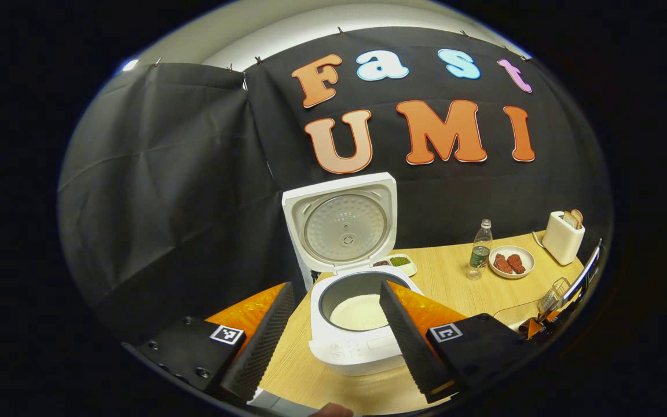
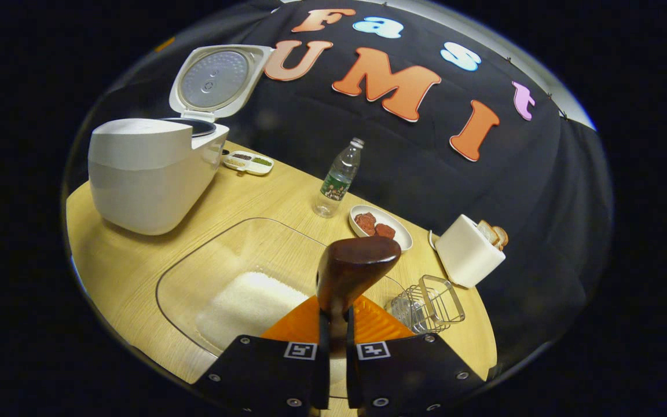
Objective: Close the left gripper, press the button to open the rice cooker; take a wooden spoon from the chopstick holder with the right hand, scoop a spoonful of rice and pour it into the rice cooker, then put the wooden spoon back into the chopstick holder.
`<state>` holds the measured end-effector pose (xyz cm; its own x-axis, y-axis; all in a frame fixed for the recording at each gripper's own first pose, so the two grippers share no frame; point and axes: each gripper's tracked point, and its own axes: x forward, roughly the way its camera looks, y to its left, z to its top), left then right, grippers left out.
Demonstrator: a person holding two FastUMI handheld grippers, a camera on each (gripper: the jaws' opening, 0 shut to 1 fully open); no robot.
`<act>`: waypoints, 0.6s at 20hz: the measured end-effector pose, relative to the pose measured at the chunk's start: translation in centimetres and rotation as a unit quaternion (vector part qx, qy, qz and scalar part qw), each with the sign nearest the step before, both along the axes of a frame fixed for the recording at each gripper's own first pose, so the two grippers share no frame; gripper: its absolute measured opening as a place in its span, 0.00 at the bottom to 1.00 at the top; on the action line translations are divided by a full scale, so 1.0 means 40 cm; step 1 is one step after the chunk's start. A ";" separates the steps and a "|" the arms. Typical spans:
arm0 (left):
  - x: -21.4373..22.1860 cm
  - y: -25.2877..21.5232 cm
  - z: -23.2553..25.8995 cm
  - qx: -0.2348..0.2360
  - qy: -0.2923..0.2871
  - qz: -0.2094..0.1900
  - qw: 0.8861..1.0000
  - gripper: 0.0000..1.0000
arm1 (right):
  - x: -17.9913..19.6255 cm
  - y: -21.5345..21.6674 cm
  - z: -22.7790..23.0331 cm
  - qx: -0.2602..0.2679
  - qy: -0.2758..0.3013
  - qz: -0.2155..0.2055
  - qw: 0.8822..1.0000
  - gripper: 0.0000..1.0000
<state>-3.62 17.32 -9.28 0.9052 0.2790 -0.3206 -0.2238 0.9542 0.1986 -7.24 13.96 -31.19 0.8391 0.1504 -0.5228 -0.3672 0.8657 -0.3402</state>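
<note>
- Handle of the wooden spoon (image 2: 352, 272) is hidden between the closed fingers of the right gripper (image 2: 336, 341) at the bottom centre of the right gripper view; the dark brown bowl end stands up above them, and I cannot tell if it carries rice.
- Chopstick holder (image 2: 429, 304), a wire basket, sits lower right in this view, partly behind the gripper.
- Clear container (image 2: 194, 272) with a white heap of rice (image 2: 252, 307) lies in the lower middle; its near edge is covered by the gripper body.
- Rice cooker (image 2: 148, 174) is in the upper left of the right gripper view, white, with the lid (image 2: 217, 78) standing upright and open.
- Left gripper (image 1: 336, 324) at the bottom of the left gripper view has its fingers spread wide apart and holds nothing.
- Between these fingers, in the centre of the frame, the cooker's grey inner pot (image 1: 362, 295) shows a flat white layer of rice inside; the right finger covers a part of its rim.
- Fingertip of a person (image 1: 333, 410) is cut off at the bottom edge.
- Bottle (image 1: 480, 249), plate with red pieces (image 1: 512, 262) and toaster (image 1: 563, 236) stand on the wooden table (image 1: 455, 284) at the right.
</note>
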 end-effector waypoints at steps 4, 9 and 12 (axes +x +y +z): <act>-0.002 0.015 -0.006 0.006 0.004 -0.004 1.000 1.00 | -0.028 0.071 0.006 0.068 0.032 -0.005 0.997 0.11; 0.007 0.037 -0.001 0.012 0.004 -0.017 1.000 1.00 | -0.072 0.172 0.005 0.178 0.120 -0.024 0.976 0.11; 0.005 0.060 -0.004 0.018 0.005 -0.020 1.000 1.00 | -0.059 0.161 0.002 0.198 0.135 -0.052 0.970 0.11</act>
